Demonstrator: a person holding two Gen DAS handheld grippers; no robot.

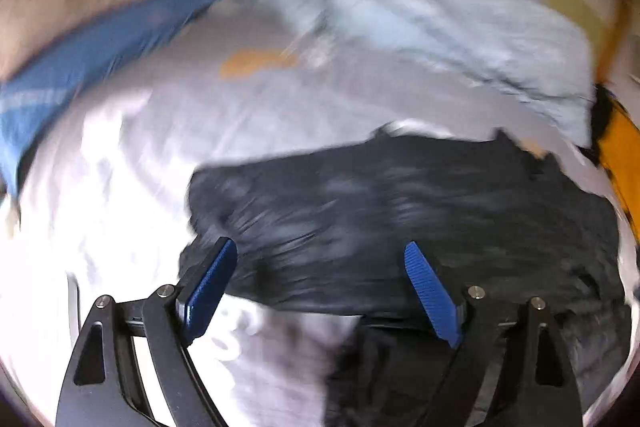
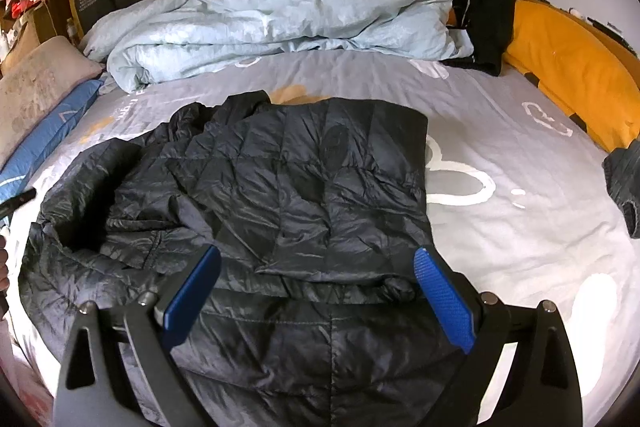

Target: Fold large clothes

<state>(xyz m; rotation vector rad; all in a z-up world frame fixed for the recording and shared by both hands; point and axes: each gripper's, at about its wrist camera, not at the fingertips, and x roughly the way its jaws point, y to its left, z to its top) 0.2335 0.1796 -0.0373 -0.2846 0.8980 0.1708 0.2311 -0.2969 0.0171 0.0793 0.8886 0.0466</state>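
Blue pillow [image 2: 48,135] at far left, then black quilted jacket [image 2: 280,179] spread partly folded across grey sheet [image 2: 500,131], pale duvet [image 2: 280,3] behind, orange cushion [image 2: 568,67] at right. Left gripper [image 1: 320,259] gaping, blurred, nothing clamped. Right gripper [image 2: 318,267] likewise wide apart above jacket hem, empty.

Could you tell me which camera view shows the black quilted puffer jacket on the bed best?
The right wrist view: the black quilted puffer jacket is sharp, nearly whole, partly folded. In the left wrist view the jacket is motion-blurred, only partly framed.
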